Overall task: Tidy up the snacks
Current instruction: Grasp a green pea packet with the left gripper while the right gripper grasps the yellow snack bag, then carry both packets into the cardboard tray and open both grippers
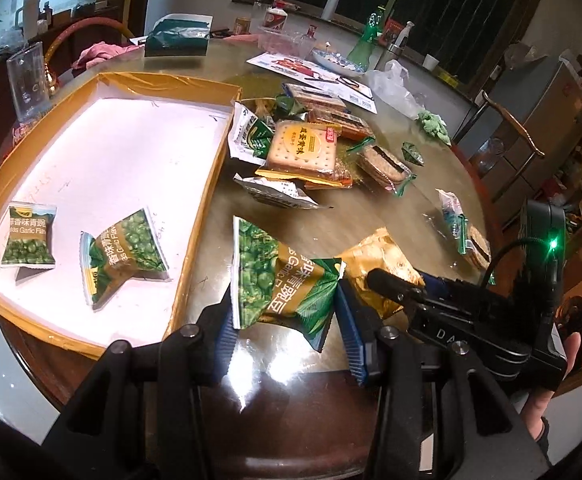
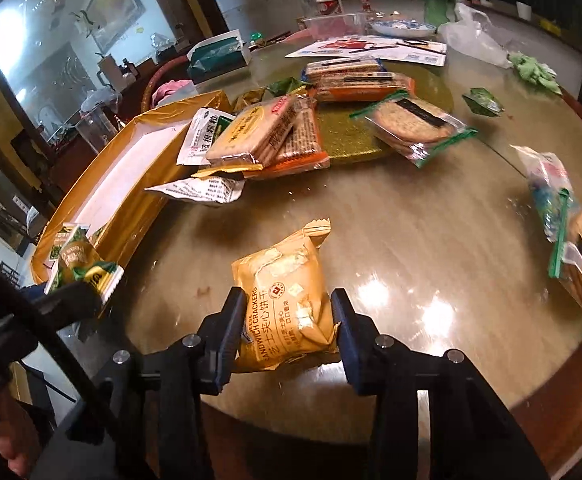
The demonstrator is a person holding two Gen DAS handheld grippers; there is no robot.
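Observation:
My left gripper (image 1: 287, 320) is shut on a green pea packet (image 1: 279, 280) and holds it above the table beside the gold tray (image 1: 207, 184). Two more green pea packets (image 1: 31, 236) (image 1: 125, 256) lie inside the tray. My right gripper (image 2: 287, 320) is shut on a yellow sandwich cracker packet (image 2: 287, 296) near the table's front edge. In the left wrist view the right gripper (image 1: 395, 284) and its yellow packet (image 1: 375, 264) show just right of the pea packet. In the right wrist view the left gripper's pea packet (image 2: 83, 264) shows at left.
A pile of cracker and biscuit packets (image 1: 303, 148) lies mid-table beside the tray. Seaweed biscuit packs (image 2: 415, 124) (image 2: 579, 248) lie to the right. A small green packet (image 2: 483, 102), plastic bag (image 2: 475, 36), bowl, bottles and a tissue box (image 1: 177, 38) stand farther back.

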